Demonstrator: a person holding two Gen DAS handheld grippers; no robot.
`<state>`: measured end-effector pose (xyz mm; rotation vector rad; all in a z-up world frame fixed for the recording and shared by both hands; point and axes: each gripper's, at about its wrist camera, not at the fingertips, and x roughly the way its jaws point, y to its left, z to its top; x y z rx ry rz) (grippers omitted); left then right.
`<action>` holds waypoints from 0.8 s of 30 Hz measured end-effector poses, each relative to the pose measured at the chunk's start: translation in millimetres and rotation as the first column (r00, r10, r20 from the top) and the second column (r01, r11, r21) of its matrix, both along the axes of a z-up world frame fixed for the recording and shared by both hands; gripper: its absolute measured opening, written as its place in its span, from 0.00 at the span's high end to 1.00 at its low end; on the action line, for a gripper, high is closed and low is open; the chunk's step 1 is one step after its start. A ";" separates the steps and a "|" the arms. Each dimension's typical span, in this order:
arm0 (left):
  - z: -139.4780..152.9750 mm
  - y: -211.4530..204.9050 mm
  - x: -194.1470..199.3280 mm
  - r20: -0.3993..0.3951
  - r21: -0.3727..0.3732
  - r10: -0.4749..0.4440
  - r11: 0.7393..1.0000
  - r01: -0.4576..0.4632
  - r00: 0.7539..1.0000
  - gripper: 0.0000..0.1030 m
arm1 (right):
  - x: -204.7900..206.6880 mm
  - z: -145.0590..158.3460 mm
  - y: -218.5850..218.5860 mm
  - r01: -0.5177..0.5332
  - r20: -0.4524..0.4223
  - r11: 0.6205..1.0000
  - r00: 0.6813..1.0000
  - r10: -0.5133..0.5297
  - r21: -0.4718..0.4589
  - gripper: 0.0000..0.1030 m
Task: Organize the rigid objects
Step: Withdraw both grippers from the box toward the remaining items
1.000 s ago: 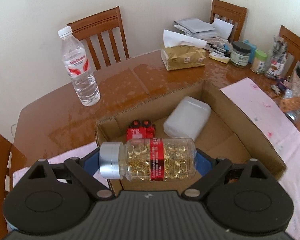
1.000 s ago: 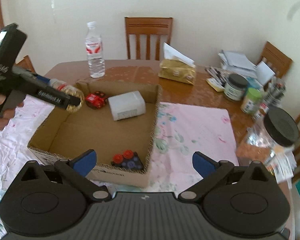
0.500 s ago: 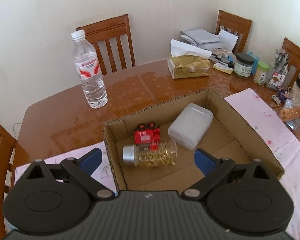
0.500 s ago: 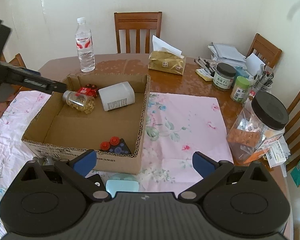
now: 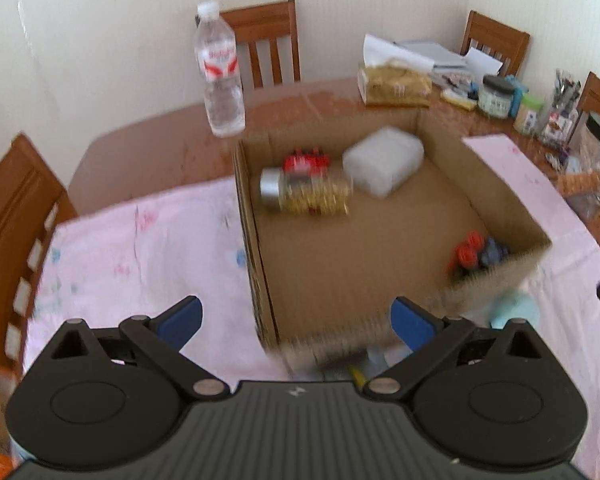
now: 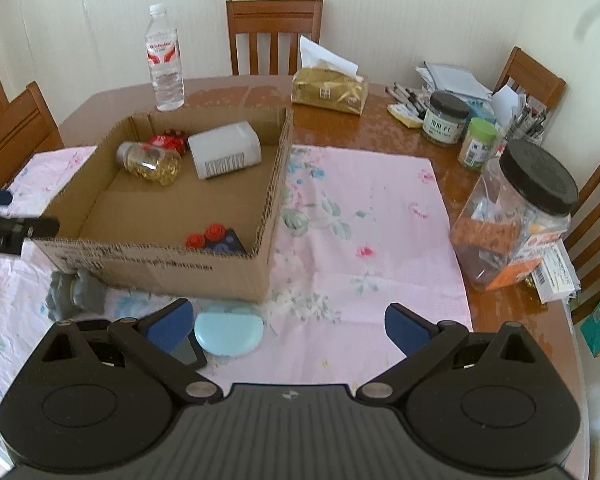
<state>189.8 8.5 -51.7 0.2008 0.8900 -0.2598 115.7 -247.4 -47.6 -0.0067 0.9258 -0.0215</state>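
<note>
The left gripper (image 5: 296, 316) has its blue-padded fingers spread wide with nothing between them, hanging above the near corner of the cardboard box (image 5: 256, 276) and the pink floral cloth (image 5: 140, 248). The right gripper (image 6: 286, 322) is likewise spread apart and empty, low over the cloth in front of the box; a pale blue oval case (image 6: 229, 329) lies on the cloth just beside its left finger.

Inside the box, the capsule bottle (image 5: 306, 195) with a silver cap lies on its side near the far left corner, touching or nearly touching a small red toy (image 5: 306, 162) behind it. A white plastic bottle (image 6: 225, 155) lies on its side just to the right of them. In the near right corner sits a dark block with red knobs (image 6: 212, 238). Outside the box, against its near left wall, a grey crumpled-looking object (image 6: 74, 294) rests on the cloth (the left wrist view is blurred, so what it is cannot be told).

Beyond the box a water bottle (image 6: 164, 60) stands upright on the wooden table (image 6: 340, 124), with a gold tissue pack (image 6: 330, 90) to its right. Further right are a dark-lidded jar (image 6: 446, 117), a green-lidded jar (image 6: 477, 143) and a large clear canister with a black lid (image 6: 516, 216).
</note>
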 end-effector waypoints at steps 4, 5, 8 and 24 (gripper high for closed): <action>-16.6 -3.9 -19.6 -0.053 -0.012 0.019 1.000 -0.019 0.998 0.03 | -2.4 -7.4 -1.4 -0.022 -0.018 1.000 1.000 0.023 0.017 0.00; -19.9 -5.7 -24.4 -0.063 -0.014 0.019 1.000 -0.020 0.998 0.03 | -2.9 -9.1 -1.1 -0.031 -0.022 0.999 0.999 0.032 0.020 0.00; -28.8 -12.8 -34.4 -0.098 -0.011 0.024 1.000 -0.025 0.995 0.03 | -4.6 -12.6 0.8 -0.060 -0.028 0.998 0.998 0.060 0.026 0.00; -49.6 -39.3 -70.5 -0.169 0.050 0.034 0.998 -0.025 0.985 0.03 | -26.8 -24.9 -8.0 -0.129 -0.040 0.990 0.991 0.131 0.061 0.00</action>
